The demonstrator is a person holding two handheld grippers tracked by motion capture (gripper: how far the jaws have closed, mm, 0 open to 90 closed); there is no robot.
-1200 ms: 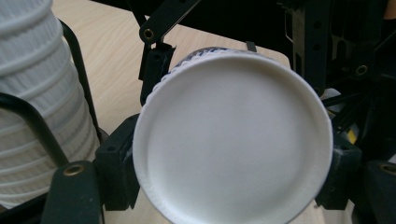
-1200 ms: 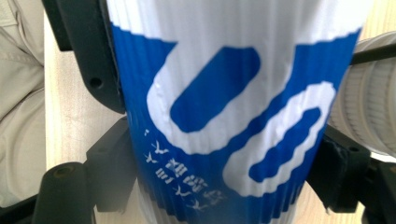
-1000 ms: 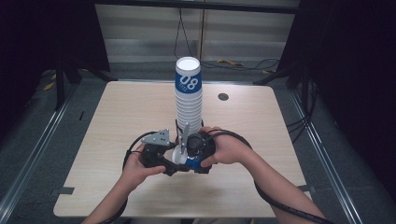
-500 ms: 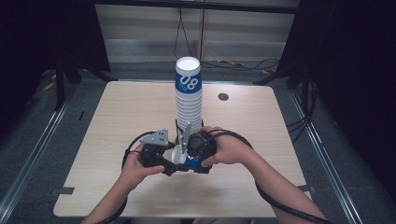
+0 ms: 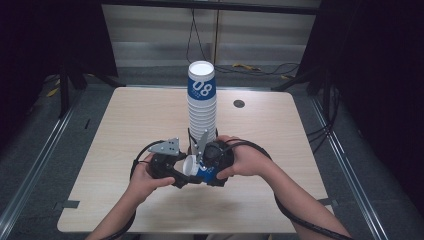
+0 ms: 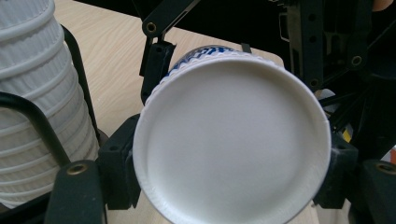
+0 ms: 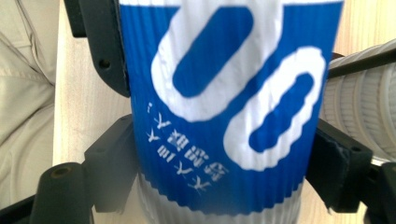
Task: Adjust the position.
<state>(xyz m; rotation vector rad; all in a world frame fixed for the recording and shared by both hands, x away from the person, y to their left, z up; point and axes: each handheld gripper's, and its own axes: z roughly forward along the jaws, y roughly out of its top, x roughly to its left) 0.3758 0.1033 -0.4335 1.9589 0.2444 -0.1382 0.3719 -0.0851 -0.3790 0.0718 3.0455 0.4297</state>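
Cup [image 5: 194, 169] in hand here is a paper one, lying on its side between the two grippers just above the near middle of the table [image 5: 125, 125]. Its wall is ribbed and printed deep blue, with large rounded white numerals and a line of small white characters beneath them (the right gripper view shows these sideways), and a plain white band runs at one end [image 7: 210, 212]. The left gripper view looks straight at the cup's round white end [image 6: 231, 144], smooth and unmarked, ringed by a thin rolled edge, with a sliver of the blue pattern showing above it.

The left gripper [image 5: 181, 170] has its black jaws pressed against either side of that white end, so it is clamped on the cup; its jaws have just been closing, with the cup between them. The right gripper [image 5: 202, 167] grasps the same cup across its blue wall, a pad tight on each flank. Both hands meet close together in the high view, left hand [image 5: 147, 180] and right hand [image 5: 247, 161] nearly touching over the cup.

Just behind the grippers stands a tall stack of cups [image 5: 202, 107], white ribbed rims nested one over another, topped by a blue cup with the same white numerals. Its ribbed side shows beside the held cup in both gripper views.
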